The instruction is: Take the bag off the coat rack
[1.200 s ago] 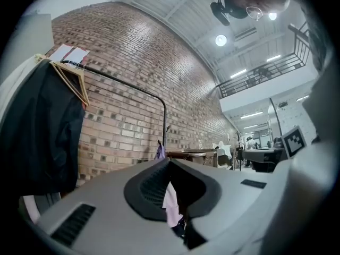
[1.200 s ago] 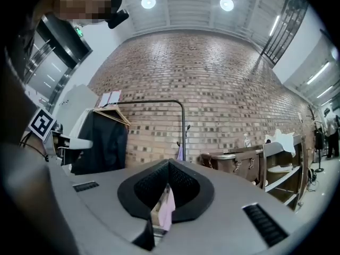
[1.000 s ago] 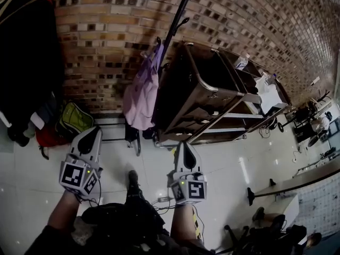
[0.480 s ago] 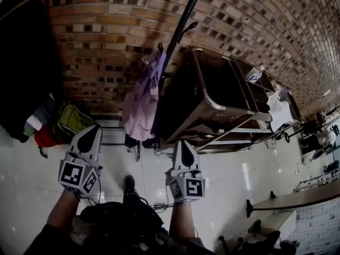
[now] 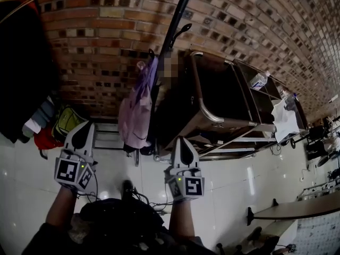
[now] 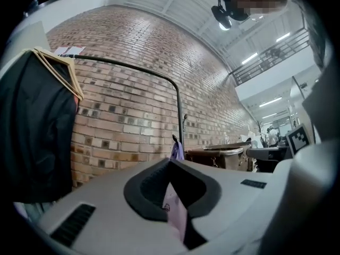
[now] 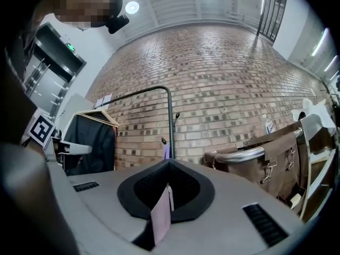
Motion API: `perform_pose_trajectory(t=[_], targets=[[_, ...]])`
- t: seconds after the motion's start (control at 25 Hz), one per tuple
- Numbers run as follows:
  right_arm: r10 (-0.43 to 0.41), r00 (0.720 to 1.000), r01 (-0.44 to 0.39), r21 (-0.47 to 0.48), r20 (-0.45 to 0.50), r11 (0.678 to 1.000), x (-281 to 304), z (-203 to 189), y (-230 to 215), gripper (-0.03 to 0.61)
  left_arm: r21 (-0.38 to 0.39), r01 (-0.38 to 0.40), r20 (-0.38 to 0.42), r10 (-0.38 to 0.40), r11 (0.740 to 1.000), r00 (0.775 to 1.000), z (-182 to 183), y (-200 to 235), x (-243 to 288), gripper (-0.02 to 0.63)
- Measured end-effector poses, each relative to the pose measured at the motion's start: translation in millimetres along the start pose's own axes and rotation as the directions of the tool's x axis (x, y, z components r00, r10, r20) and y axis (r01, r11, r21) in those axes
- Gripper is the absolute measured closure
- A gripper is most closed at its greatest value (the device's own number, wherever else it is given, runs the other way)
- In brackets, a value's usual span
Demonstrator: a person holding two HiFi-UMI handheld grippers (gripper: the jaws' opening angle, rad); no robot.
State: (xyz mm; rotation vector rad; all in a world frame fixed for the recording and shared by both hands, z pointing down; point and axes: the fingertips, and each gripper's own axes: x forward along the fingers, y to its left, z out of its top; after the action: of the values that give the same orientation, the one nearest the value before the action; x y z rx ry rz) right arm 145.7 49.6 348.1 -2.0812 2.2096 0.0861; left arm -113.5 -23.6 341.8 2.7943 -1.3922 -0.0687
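From the head view, the person stands on a pale tiled floor [image 5: 249, 169] facing a brick wall [image 5: 95, 41], one gripper held out in each hand. The left gripper [image 5: 85, 133] and the right gripper [image 5: 182, 146] both point toward the wall, well apart from each other. Between and beyond them hangs the lilac bag [image 5: 135, 110], draped from a hook on the black coat rack [image 5: 178, 15] and clear of both grippers. Just to the right of the rack stands a cart [image 5: 212, 105] with brown cloth sides and a metal rail, and a bottle [image 5: 258, 80] sits on its far side. A dark garment [image 5: 21, 62] hangs at the far left, with a green pack [image 5: 66, 122] low beside it.

In the left gripper view the left gripper [image 6: 171, 166] is clenched, jaws brought together with nothing grasped. Straight ahead the bag [image 6: 177, 152] hangs on the rack's upright — still some way off. The dark garment on its wooden hanger [image 6: 58, 68] fills the left side.

In the right gripper view the right gripper [image 7: 169, 166] is likewise clenched and empty. The bag [image 7: 166, 152] shows as a small lilac shape against the coat rack [image 7: 171, 121] — the cart's rail runs off to the right.
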Motion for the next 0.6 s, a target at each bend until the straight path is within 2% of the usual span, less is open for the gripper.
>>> perform_pose_trajectory(t=[0.16,0.36,0.48,0.6], targets=[[0.035,0.999,-0.035,0.016,0.020,0.999,15,-1,-19,0.554,0.010,-0.023,0.017,0.023,1.000,1.000,7,4,22,0.597],[0.058,0.998,-0.058,0.006,0.014,0.998,34,-6,-44,0.554,0.035,-0.030,0.032,0.029,0.999,0.999,5,-18,54,0.595],[0.087,0.996,-0.087,0.005,0.010,0.996,50,-11,-47,0.554,0.063,-0.021,0.034,0.018,0.998,0.999,3,-28,69,0.595],[0.111,0.994,-0.111,-0.013,-0.009,0.994,65,-19,-45,0.554,0.050,-0.037,0.010,0.037,0.998,0.999,-1,-24,78,0.595]])
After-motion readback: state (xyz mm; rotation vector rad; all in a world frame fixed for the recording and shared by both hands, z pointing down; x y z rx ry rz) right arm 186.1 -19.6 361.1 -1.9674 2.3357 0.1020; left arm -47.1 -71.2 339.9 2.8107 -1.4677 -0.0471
